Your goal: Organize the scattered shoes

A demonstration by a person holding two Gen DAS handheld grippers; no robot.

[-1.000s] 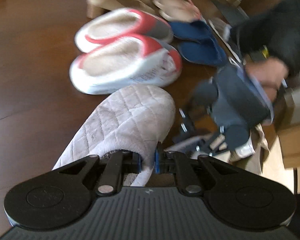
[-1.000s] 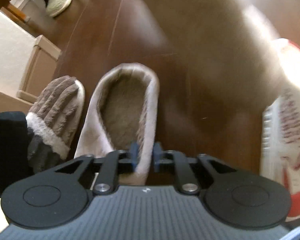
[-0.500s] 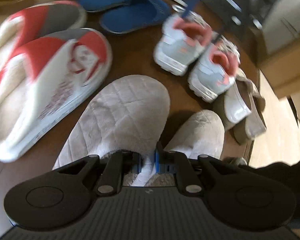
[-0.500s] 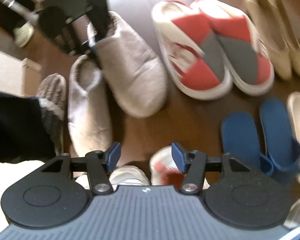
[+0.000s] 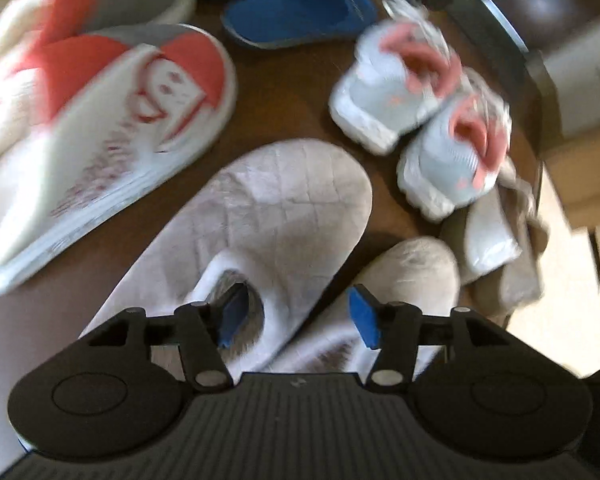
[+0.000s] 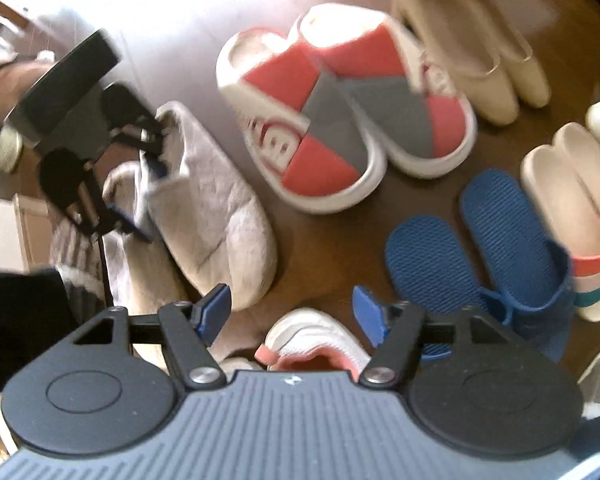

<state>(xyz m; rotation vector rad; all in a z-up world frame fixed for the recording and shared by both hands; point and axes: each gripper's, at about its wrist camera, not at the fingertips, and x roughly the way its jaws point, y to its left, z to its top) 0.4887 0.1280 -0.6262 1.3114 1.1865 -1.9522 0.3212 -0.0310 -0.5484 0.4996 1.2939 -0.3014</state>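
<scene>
Dark wooden floor (image 6: 324,240) holds paired shoes; both tools, left (image 5: 298,316) and right (image 6: 292,314), are opening, released

A home, dark wooden floor (image 6: 320,240) (glossy), house slippers (image 6: 340,128), sandals (image 6: 480,248), paired pumps (image 6: 468,48)

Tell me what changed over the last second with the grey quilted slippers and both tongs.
The left tongs let go of the grey quilted slipper, now set beside its mate; their jaws are opening. The right tongs released that mate earlier, pulled up and away, and are opening over a pink-lined sneaker. The red-and-grey slippers stayed put.
</scene>
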